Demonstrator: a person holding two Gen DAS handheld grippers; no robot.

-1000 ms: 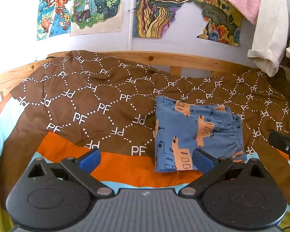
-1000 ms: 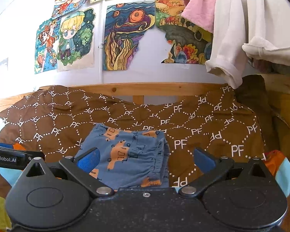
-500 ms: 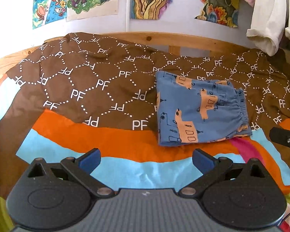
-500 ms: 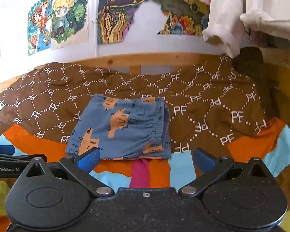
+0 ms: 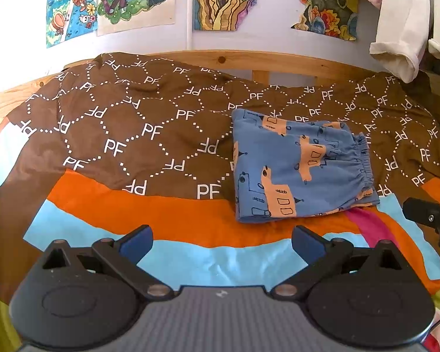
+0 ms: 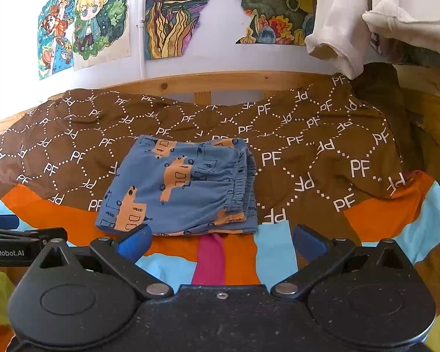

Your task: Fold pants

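My blue printed pants (image 5: 299, 170) lie folded into a compact square on the brown bedspread (image 5: 149, 135), both my left tool (image 5: 220, 239) and right tool (image 6: 220, 240) spread wide and empty; soft, light cloth, best pinched at the gathered waistband (image 6: 240, 187).

One folded pants (image 5: 302, 170); two tools: left (image 5: 221, 239), right (image 6: 221, 239); four posters.

Each gripper, left (image 5: 221, 239) and right (image 6: 221, 239), has a black housing with two round covers. Linkage arms carry silver pivot screws and blue fingertips (image 5: 136, 242). White "GenRobot.AI" lettering marks one side.
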